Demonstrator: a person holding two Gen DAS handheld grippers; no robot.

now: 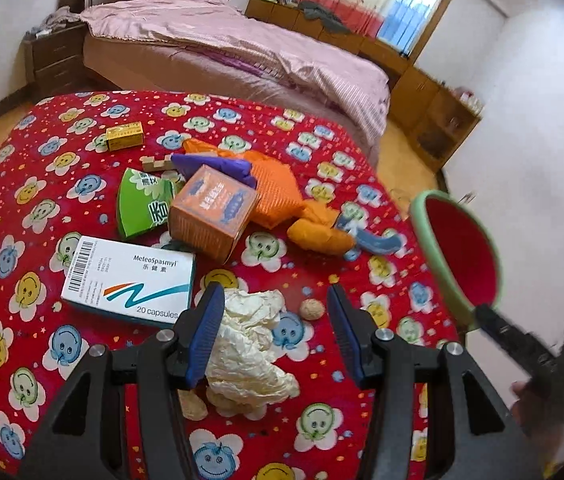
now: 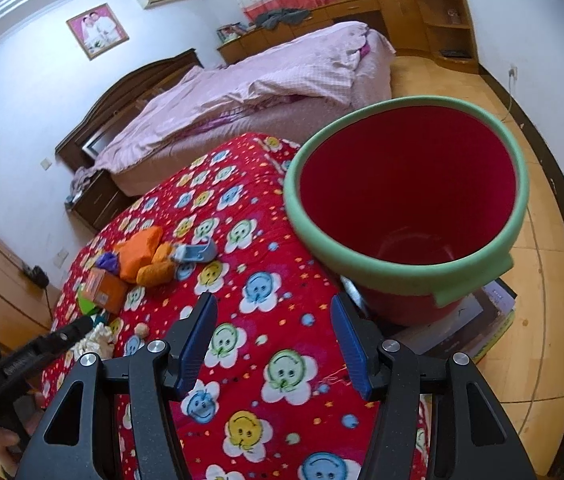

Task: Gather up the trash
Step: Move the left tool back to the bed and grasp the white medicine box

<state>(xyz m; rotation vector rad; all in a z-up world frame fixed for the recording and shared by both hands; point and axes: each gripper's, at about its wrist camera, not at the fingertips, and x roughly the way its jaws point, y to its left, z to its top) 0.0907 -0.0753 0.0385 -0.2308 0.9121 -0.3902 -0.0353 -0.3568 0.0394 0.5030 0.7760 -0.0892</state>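
Left gripper (image 1: 275,320) hangs over the crumpled tissue (image 1: 247,344), jaws apart, nothing pinched. The tissue's on the red blanket (image 1: 41,184) right next to the white capsule box (image 1: 129,276). Right gripper (image 2: 273,340) is also apart and empty, beside the red bucket (image 2: 406,208).

A crumpled cream paper wad (image 1: 247,344) lay near on the red flowered table (image 1: 33,184). Beyond it sat boxes (image 1: 129,280). The empty red, green-rimmed bin (image 2: 406,208) stood upright right.

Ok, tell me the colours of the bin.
The bin is red inside and out, with a pale green rim. The right wrist view shows it best.
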